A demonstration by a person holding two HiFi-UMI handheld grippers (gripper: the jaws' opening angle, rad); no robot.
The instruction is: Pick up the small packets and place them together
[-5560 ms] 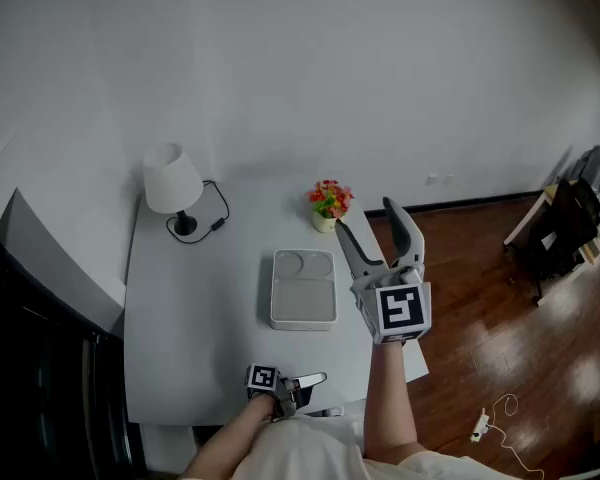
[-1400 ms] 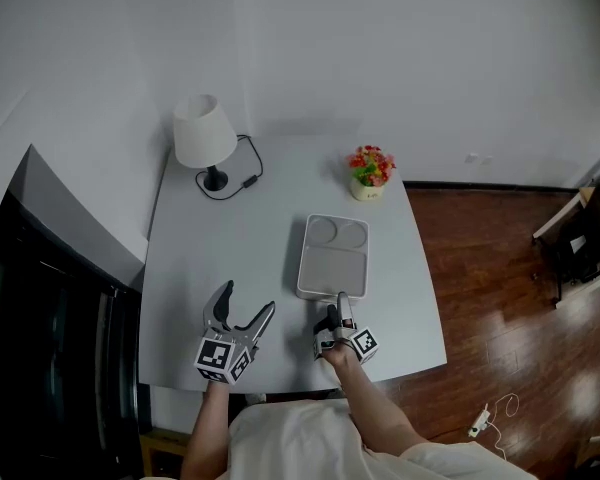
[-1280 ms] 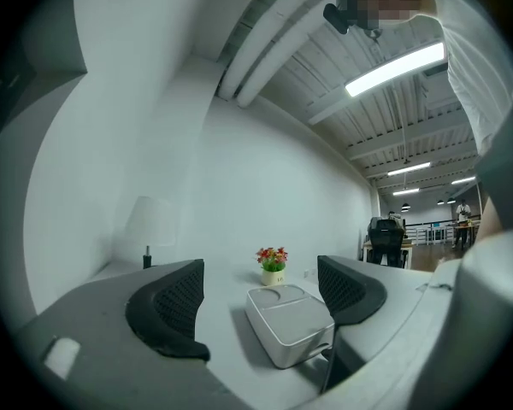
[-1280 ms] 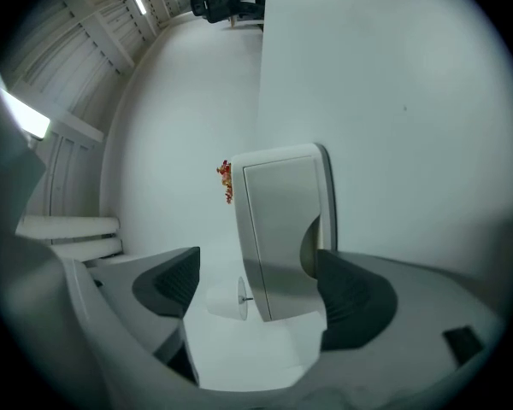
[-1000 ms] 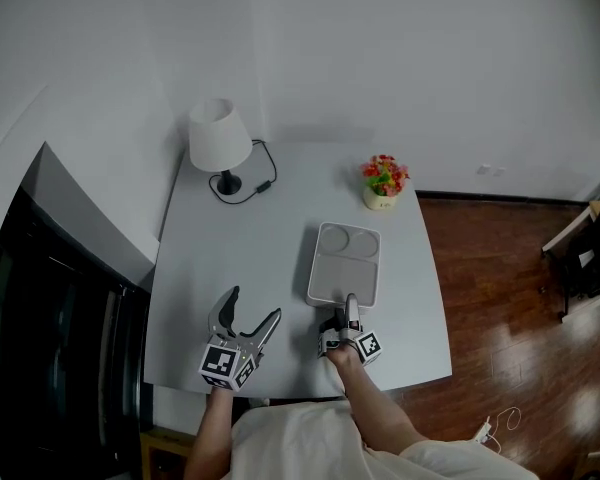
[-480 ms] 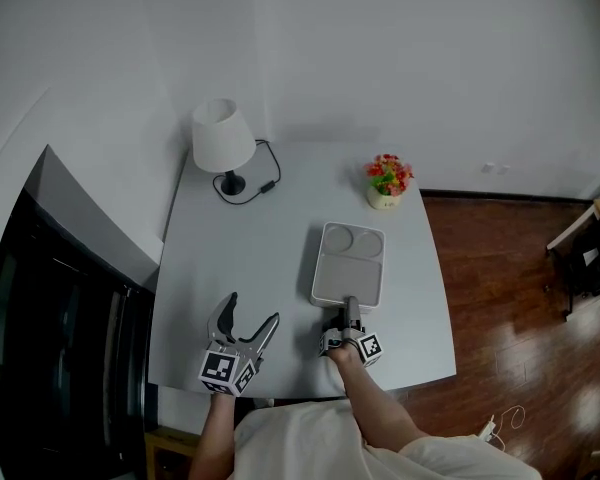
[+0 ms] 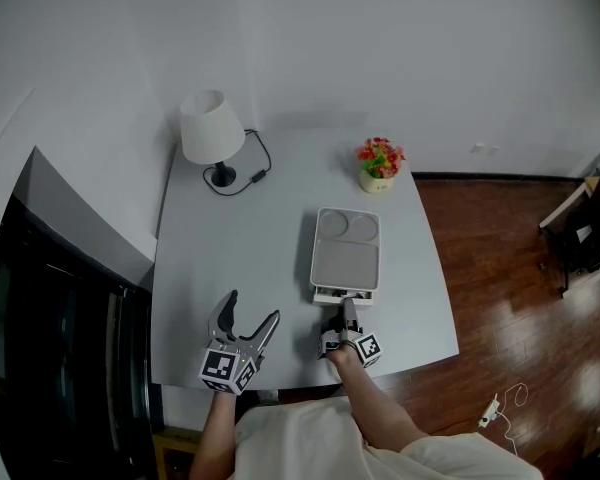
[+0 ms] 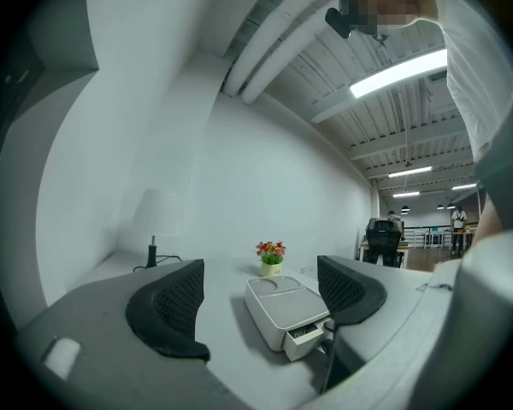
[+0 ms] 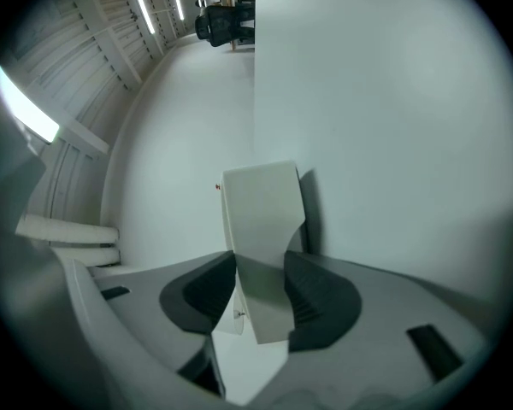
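A flat white box (image 7: 345, 256) with two round dents in its lid lies on the pale table (image 7: 240, 258). Its drawer (image 7: 342, 295) stands slightly out at the near end. My right gripper (image 7: 343, 313) is at that end. In the right gripper view the closing jaws of the right gripper (image 9: 261, 295) press both sides of the drawer front (image 9: 263, 321). My left gripper (image 7: 246, 322) hovers open and empty near the table's front left. From the left gripper (image 8: 261, 301) view the drawer (image 8: 306, 333) shows open; its contents cannot be made out. No packets show.
A white lamp (image 7: 208, 133) with a black cord stands at the back left. A small pot of flowers (image 7: 379, 163) sits at the back right. The table's front edge (image 7: 300, 380) runs just below both grippers. Wooden floor (image 7: 520, 268) lies to the right.
The drawer has slid a little out of the box toward me, with the right jaws closing on its front. The left gripper has stayed put and open.
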